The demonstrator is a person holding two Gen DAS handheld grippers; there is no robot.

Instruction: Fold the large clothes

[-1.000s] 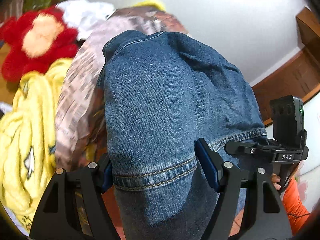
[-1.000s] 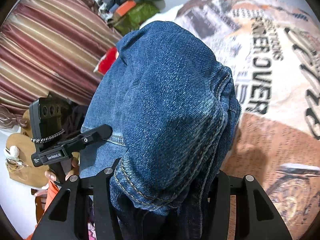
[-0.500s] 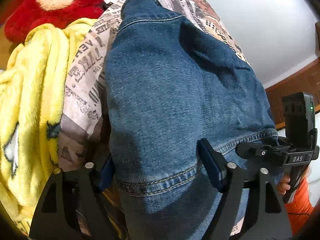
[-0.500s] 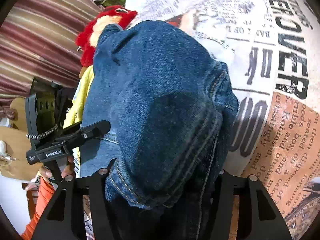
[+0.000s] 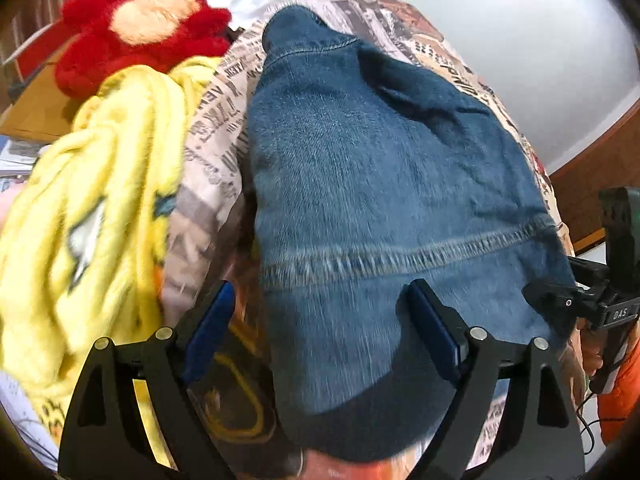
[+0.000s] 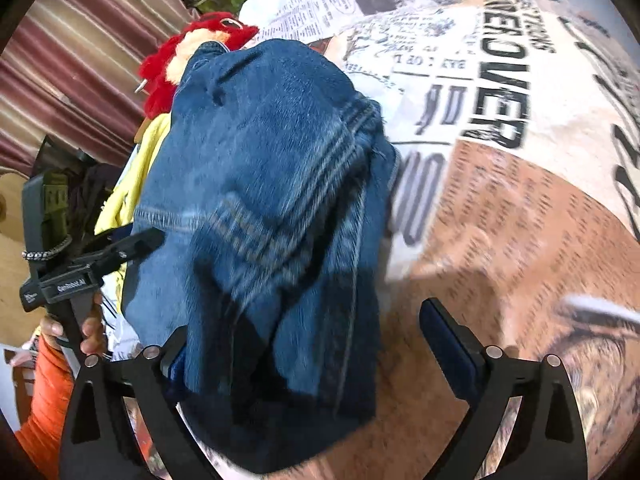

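Both claws letting go — left gripper (image 5: 320,316) and right gripper (image 6: 304,340) jaws opening, jeans (image 5: 384,184) slack between. Denim heavy, floppy; regrip at hem seam.

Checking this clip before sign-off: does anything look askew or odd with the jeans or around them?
The jeans lie as a lumpy, bunched bundle on the printed bedspread, not flat. Both tongs, left and right, are opening around the denim. A yellow blanket and red plush toy crowd alongside.
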